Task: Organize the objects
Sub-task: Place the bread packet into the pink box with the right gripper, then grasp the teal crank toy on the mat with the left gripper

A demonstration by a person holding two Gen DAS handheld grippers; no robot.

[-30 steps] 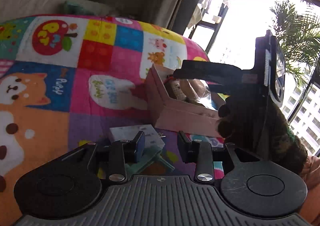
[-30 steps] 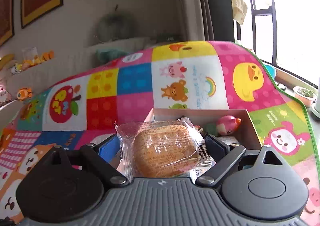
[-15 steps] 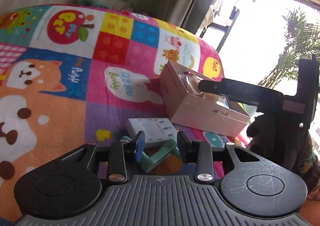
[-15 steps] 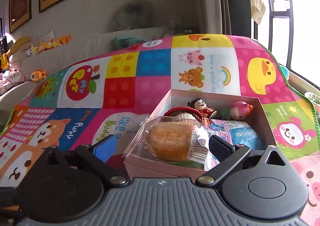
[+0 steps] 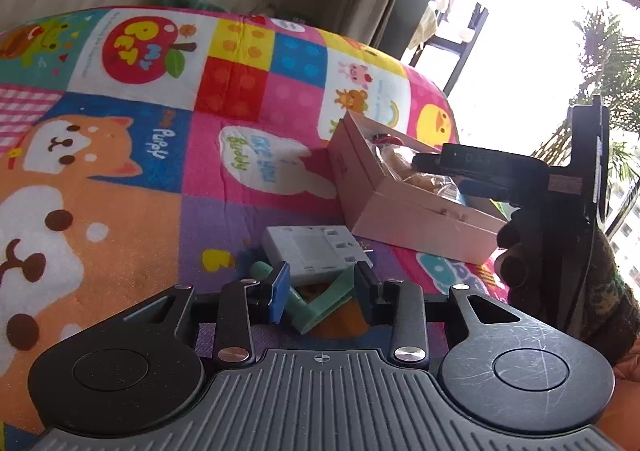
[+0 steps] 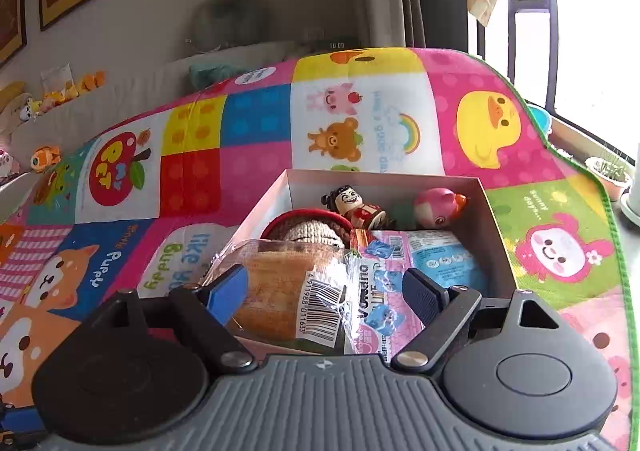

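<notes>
A pink box (image 6: 496, 223) sits on the colourful play mat; it also shows in the left wrist view (image 5: 404, 215). My right gripper (image 6: 326, 291) is open over the box's near end, with a wrapped bun (image 6: 288, 291) lying loose between its fingers in the box. The box also holds a small figurine (image 6: 354, 205), a pink toy (image 6: 438, 207) and snack packets (image 6: 400, 271). My left gripper (image 5: 320, 287) is open around a green clip (image 5: 320, 305) on the mat, next to a white adapter (image 5: 316, 249).
The play mat (image 5: 120, 155) covers the surface, with a green-trimmed edge (image 6: 616, 227) at the right. A sofa back with small toys (image 6: 44, 155) lies behind. A bright window (image 5: 520, 51) is at the right.
My right gripper has lowered the bun into the box and opened, letting it go. My left gripper has drawn back and down toward the green clip.
</notes>
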